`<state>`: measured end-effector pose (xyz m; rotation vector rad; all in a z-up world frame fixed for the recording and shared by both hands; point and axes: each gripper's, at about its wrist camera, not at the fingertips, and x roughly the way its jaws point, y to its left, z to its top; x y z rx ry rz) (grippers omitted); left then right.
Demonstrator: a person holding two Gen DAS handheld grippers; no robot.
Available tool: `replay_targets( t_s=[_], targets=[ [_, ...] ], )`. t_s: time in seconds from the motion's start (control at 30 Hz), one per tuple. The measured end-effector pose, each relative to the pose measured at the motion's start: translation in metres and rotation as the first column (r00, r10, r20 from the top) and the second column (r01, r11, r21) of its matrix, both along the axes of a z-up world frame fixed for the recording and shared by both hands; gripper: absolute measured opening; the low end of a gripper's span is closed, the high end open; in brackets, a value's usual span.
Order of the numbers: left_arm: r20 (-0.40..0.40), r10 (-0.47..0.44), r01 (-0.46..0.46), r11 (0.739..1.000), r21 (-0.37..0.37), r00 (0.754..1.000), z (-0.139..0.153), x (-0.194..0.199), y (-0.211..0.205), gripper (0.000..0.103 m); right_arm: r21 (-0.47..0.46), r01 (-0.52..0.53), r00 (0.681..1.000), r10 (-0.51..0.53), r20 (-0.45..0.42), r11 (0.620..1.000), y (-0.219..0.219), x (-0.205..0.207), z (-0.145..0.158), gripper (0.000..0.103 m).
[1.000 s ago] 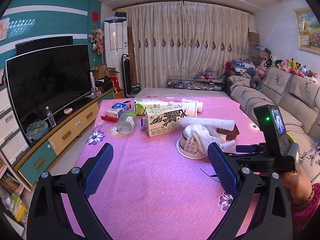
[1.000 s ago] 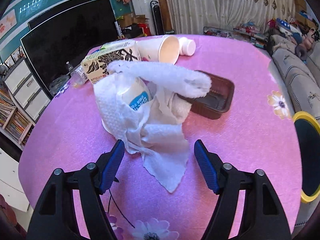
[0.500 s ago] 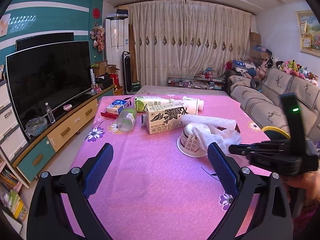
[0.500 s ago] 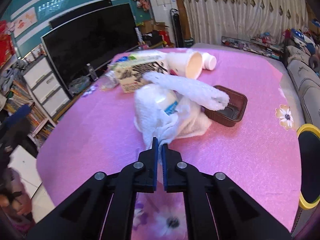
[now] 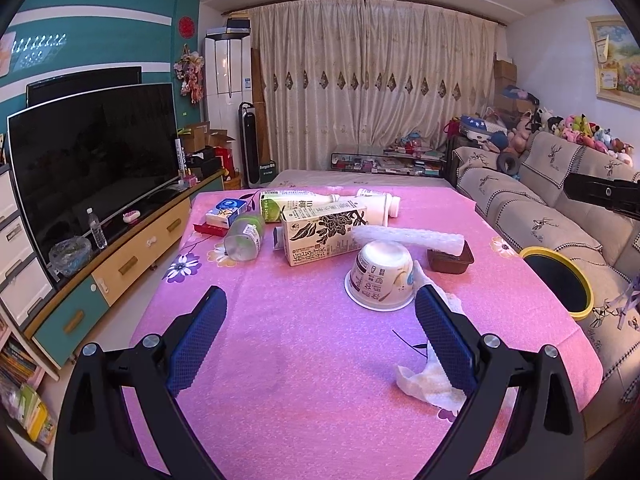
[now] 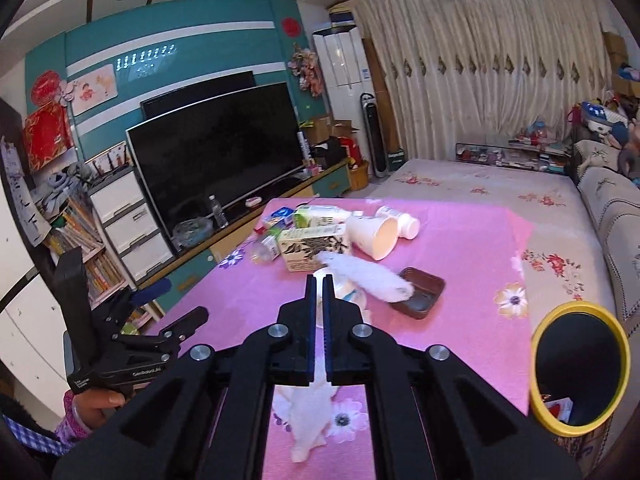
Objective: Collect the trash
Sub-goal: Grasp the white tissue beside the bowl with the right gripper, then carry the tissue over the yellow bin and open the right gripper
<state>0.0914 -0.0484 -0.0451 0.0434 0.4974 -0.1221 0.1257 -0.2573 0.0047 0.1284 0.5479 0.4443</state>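
My right gripper (image 6: 319, 280) is shut on a white paper towel (image 6: 306, 420), lifted above the pink table; the towel hangs below the fingers and also shows in the left wrist view (image 5: 434, 376). My left gripper (image 5: 320, 320) is open and empty over the table's near part. An upturned white bowl (image 5: 380, 276), a milk carton (image 5: 324, 232), a foam sleeve (image 5: 408, 236) on a brown tray (image 5: 450, 260), bottles (image 5: 244, 236) and a paper cup (image 6: 372, 232) lie on the table. A yellow-rimmed black bin (image 6: 580, 364) stands at the table's right edge.
A TV (image 5: 92, 152) on a low cabinet runs along the left. A sofa (image 5: 540, 208) with plush toys is on the right. A small blue box (image 5: 226, 210) lies at the table's far left.
My right gripper shut on the paper towel, pulled it off the bowl and rose up and back. The bowl now stands uncovered. My left gripper stayed nearly still.
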Motion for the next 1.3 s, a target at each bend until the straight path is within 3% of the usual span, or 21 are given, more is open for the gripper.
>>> replay_targets(
  t_s=[0.03, 0.07, 0.1, 0.13, 0.17, 0.33, 0.53, 0.57, 0.63, 0.77, 1.07, 1.2, 1.3],
  targets=[
    [-0.002, -0.001, 0.001, 1.0, -0.003, 1.0, 0.0, 0.0, 0.0, 0.094, -0.008, -0.004, 1.0, 0.004, -0.025, 1.0, -0.001, 0.004, -0.003, 0.003],
    [-0.003, -0.001, 0.001, 1.0, -0.004, 1.0, 0.0, 0.001, -0.002, 0.094, -0.009, -0.01, 0.998, 0.009, -0.057, 1.0, 0.0, 0.009, -0.01, 0.014],
    [-0.003, -0.002, 0.002, 1.0, -0.002, 1.0, 0.0, 0.0, -0.003, 0.094, -0.007, -0.013, 0.996, 0.013, -0.084, 1.0, 0.002, 0.015, -0.019, 0.029],
    [-0.001, -0.001, 0.001, 1.0, 0.001, 1.0, 0.0, 0.001, -0.004, 0.094, -0.015, -0.015, 0.994, 0.013, -0.113, 1.0, 0.005, 0.018, -0.03, 0.065],
    [0.0, -0.001, 0.001, 1.0, 0.005, 1.0, 0.001, 0.001, -0.005, 0.094, -0.032, -0.014, 0.991, 0.01, -0.133, 0.999, 0.011, 0.023, -0.043, 0.071],
    [0.01, 0.011, -0.011, 1.0, 0.014, 1.0, 0.004, 0.0, -0.004, 0.094, -0.08, -0.025, 0.961, 0.001, -0.278, 0.996, 0.04, 0.058, -0.111, 0.07],
    [0.012, 0.023, -0.023, 1.0, 0.004, 1.0, 0.004, 0.003, 0.004, 0.094, -0.124, -0.027, 0.934, -0.019, -0.358, 0.992, 0.055, 0.074, -0.146, 0.067],
    [0.008, 0.023, -0.023, 1.0, 0.003, 1.0, 0.003, 0.003, 0.004, 0.094, -0.136, -0.034, 0.933, -0.017, -0.36, 0.99, 0.058, 0.074, -0.148, 0.042],
    [0.001, 0.022, -0.022, 1.0, 0.001, 1.0, 0.001, 0.005, 0.004, 0.094, -0.173, -0.036, 0.929, -0.031, -0.37, 0.984, 0.062, 0.074, -0.152, 0.007],
    [-0.004, 0.021, -0.021, 1.0, 0.005, 1.0, -0.001, 0.007, 0.003, 0.094, -0.15, -0.038, 0.938, -0.017, -0.347, 0.988, 0.056, 0.07, -0.144, 0.005],
    [-0.013, 0.01, -0.01, 1.0, 0.011, 1.0, -0.005, 0.009, -0.001, 0.094, -0.053, -0.054, 0.976, 0.041, -0.215, 0.997, 0.018, 0.034, -0.079, 0.005],
    [-0.013, -0.005, 0.005, 1.0, 0.021, 1.0, -0.006, 0.009, -0.007, 0.094, -0.066, 0.01, 0.987, -0.02, -0.158, 0.998, -0.012, 0.02, -0.056, 0.005],
    [-0.016, -0.012, 0.013, 1.0, 0.021, 1.0, -0.007, 0.009, -0.01, 0.094, -0.096, 0.111, 0.984, -0.122, -0.127, 0.989, -0.048, 0.017, -0.046, 0.005]
  ],
)
